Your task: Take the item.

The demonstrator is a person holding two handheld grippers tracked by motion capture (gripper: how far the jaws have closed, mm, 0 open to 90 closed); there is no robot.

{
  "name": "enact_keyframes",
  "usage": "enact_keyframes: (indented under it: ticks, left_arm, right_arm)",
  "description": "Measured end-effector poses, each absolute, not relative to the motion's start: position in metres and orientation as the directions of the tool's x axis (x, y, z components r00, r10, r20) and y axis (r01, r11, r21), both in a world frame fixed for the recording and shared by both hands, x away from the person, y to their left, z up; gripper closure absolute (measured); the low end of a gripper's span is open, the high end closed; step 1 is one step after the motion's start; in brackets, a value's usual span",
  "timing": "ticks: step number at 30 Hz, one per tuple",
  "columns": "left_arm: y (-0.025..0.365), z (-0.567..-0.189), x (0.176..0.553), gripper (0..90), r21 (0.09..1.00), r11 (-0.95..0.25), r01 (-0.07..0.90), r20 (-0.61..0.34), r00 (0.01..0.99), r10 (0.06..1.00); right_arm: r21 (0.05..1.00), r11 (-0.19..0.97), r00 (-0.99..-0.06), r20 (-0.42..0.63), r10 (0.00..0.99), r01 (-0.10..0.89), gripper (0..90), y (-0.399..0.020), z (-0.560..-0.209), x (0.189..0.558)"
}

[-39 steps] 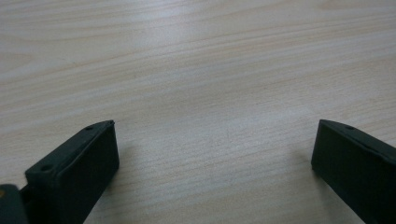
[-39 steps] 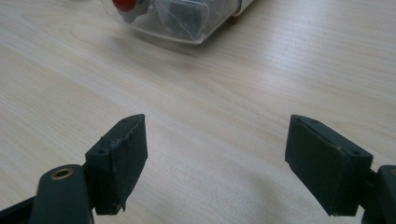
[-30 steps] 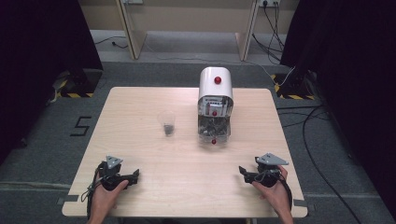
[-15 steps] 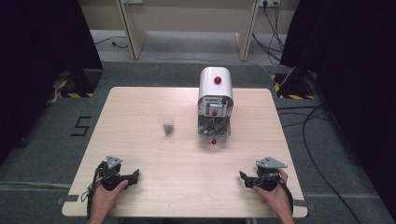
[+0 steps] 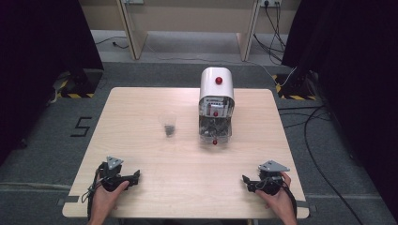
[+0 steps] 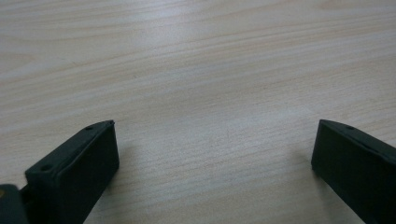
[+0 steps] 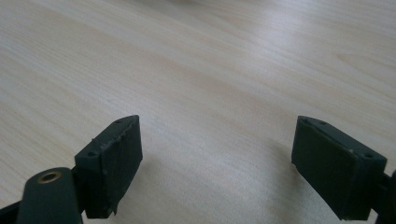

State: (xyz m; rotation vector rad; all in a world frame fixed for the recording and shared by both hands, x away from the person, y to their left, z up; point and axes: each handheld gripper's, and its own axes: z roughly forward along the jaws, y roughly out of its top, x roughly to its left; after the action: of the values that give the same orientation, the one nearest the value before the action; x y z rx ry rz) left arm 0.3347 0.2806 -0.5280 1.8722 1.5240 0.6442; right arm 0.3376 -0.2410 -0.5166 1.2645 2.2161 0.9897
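Observation:
A white dispenser machine (image 5: 216, 104) with red knobs stands at the back middle of the wooden table (image 5: 150, 154). Left of it sits a small clear cup (image 5: 168, 125) with something dark in its bottom. My left gripper (image 5: 133, 177) rests near the front left edge, held by a hand, pointing right. My right gripper (image 5: 247, 182) rests near the front right edge, pointing left. In the left gripper view the jaws of the left gripper (image 6: 212, 154) stand wide apart over bare wood. In the right gripper view the right gripper (image 7: 217, 154) is likewise open with nothing between its jaws.
Grey carpet surrounds the table, with cables (image 5: 309, 126) on the floor at the right. Wooden furniture legs (image 5: 129, 28) stand beyond the far edge. Black curtains hang at both sides.
The right gripper has slid slightly toward the front edge of the table. The left gripper has stayed in place.

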Motion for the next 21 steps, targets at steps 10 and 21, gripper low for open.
enact_keyframes:
  ticks: [10, 21]
  left_arm:
    - [0.2806, -0.5280, 0.3346, 0.2, 0.732, -0.131, 0.668, -0.018, 0.210, 0.977]
    - [0.2806, -0.5281, 0.3346, 0.2, 0.732, -0.130, 0.668, -0.018, 0.210, 0.978]
  right_arm:
    - [0.728, 0.349, -0.502, -0.008, 0.865, 0.590, 15.6, -0.2415, -0.5189, 0.3349]
    - [0.726, 0.355, -0.507, -0.011, 0.862, 0.589, 14.4, -0.2411, -0.5190, 0.3351]
